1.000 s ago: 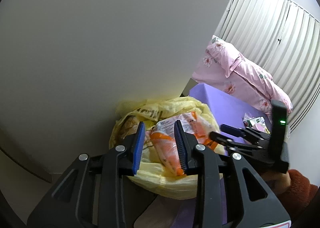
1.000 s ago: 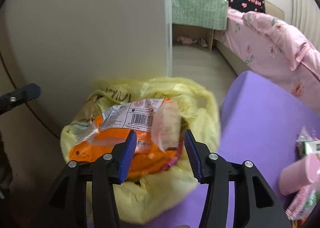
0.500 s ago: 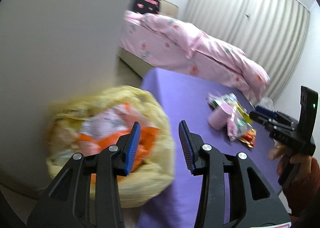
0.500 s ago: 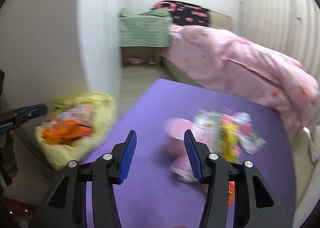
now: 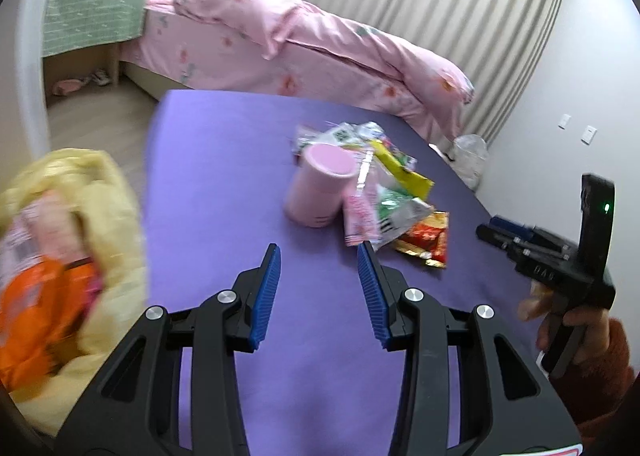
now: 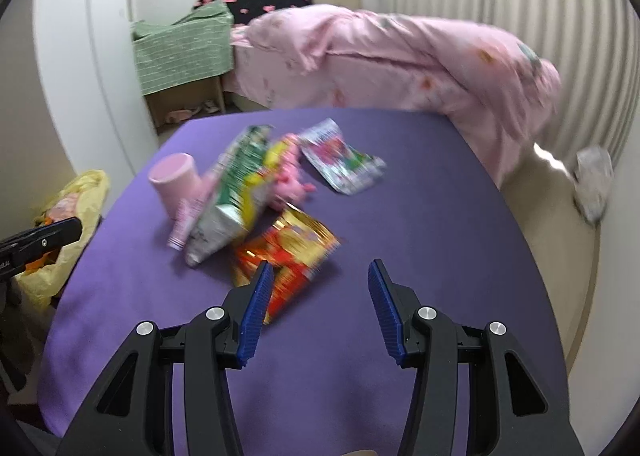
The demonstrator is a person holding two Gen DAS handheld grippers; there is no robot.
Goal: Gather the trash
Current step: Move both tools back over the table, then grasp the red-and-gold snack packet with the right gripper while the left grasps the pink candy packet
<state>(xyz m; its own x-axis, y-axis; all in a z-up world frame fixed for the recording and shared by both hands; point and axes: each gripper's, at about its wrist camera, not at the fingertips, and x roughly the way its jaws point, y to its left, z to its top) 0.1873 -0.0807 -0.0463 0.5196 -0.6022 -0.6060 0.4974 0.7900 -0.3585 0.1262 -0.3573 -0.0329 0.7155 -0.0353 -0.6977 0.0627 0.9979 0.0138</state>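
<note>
A pink cup [image 5: 318, 185] stands on the purple table [image 5: 224, 175] among several snack wrappers. A red-gold wrapper [image 5: 424, 236] lies nearest to me. My left gripper [image 5: 317, 252] hangs open and empty over bare table, short of the cup. At the table's left edge sits a yellow trash bag [image 5: 100, 191] holding an orange wrapper [image 5: 36, 304]. In the right wrist view my right gripper [image 6: 320, 268] is open and empty, its left finger over the red-gold wrapper [image 6: 292, 248]. Beyond lie a green-white packet [image 6: 236, 191], the cup [image 6: 176, 179] and the bag [image 6: 90, 191].
A bed with a pink quilt [image 5: 320, 51] runs behind the table, and a green cloth [image 5: 92, 11] drapes a box at its head. Curtains cover the back wall. A pale bag [image 5: 470, 151] sits on the floor. A hand in a rust sleeve [image 5: 592, 376] holds the right gripper.
Both grippers have swung right, away from the yellow bag and over the table toward the cup and wrappers. The left jaws stand a little wider than a second ago.
</note>
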